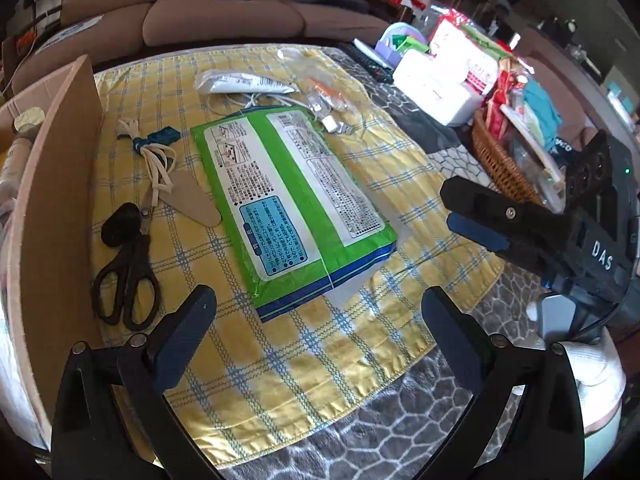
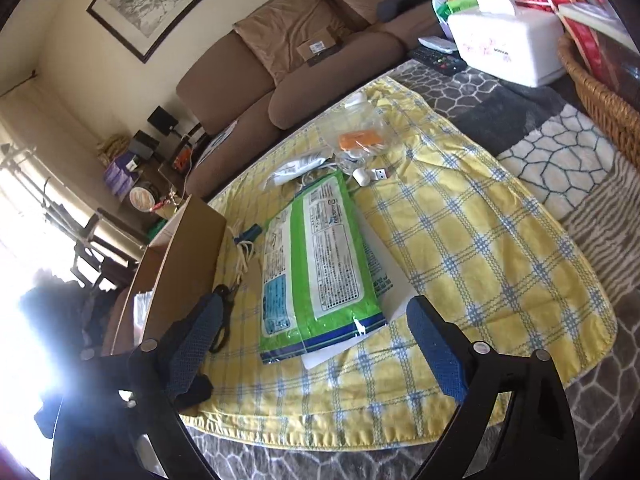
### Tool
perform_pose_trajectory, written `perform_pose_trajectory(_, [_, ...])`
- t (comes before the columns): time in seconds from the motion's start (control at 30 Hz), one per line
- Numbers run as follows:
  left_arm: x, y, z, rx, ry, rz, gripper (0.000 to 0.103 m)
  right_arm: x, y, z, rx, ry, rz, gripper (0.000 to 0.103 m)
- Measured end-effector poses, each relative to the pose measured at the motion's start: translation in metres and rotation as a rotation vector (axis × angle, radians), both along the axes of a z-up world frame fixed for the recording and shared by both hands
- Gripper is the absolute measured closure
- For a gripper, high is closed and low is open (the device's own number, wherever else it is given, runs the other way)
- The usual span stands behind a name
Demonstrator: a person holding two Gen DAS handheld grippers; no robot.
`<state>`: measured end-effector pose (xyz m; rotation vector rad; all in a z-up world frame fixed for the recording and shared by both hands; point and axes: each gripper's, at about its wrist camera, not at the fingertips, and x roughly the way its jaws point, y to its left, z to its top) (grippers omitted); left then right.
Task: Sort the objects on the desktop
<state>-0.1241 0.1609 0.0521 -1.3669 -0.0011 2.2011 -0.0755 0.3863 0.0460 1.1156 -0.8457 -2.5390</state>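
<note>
Left gripper point(image 1: 316, 320) wide, nothing between its jaws; right gripper point(image 2: 316, 320) also spread and empty, both hovering above the green pack point(image 1: 292, 200). Pack lies flat mid-cloth point(image 1: 420, 184), scissors point(image 1: 128, 264) and a bundled cord point(image 1: 154, 152) to its left beside the cardboard box point(image 1: 52, 208). White tube point(image 1: 244, 82) and small plastic bags point(image 1: 328, 96) beyond the pack; wicker basket point(image 1: 500, 164) off the cloth at right.

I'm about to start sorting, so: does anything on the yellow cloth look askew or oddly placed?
Yes: the green package lies diagonally, partly covering a white sheet and a white cable at its far end. Nothing looks spilled or broken.
</note>
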Motion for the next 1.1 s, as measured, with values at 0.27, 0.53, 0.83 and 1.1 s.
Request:
perform_pose_trajectory(0.27, [-0.027, -0.005, -0.049, -0.003, -0.036, 0.089, 0.001, -0.046, -0.005, -0.031, 0.013, -0.056, 0.092, 0.028])
perform_pose_trajectory(0.53, [-0.024, 0.012, -0.046, 0.031, -0.037, -0.009, 0.009, -0.048, -0.001, -0.059, -0.135, -0.092, 0.129, 0.043])
perform_pose_trajectory(0.83, [-0.005, 0.018, -0.041, 0.093, -0.069, -0.076, 0.008, -0.028, -0.003, -0.011, -0.287, 0.014, 0.206, 0.042])
perform_pose_trajectory(1.1, [0.037, -0.004, -0.023, 0.337, -0.054, -0.056, 0.000, 0.001, -0.059, 0.053, -0.310, 0.096, 0.422, 0.043])
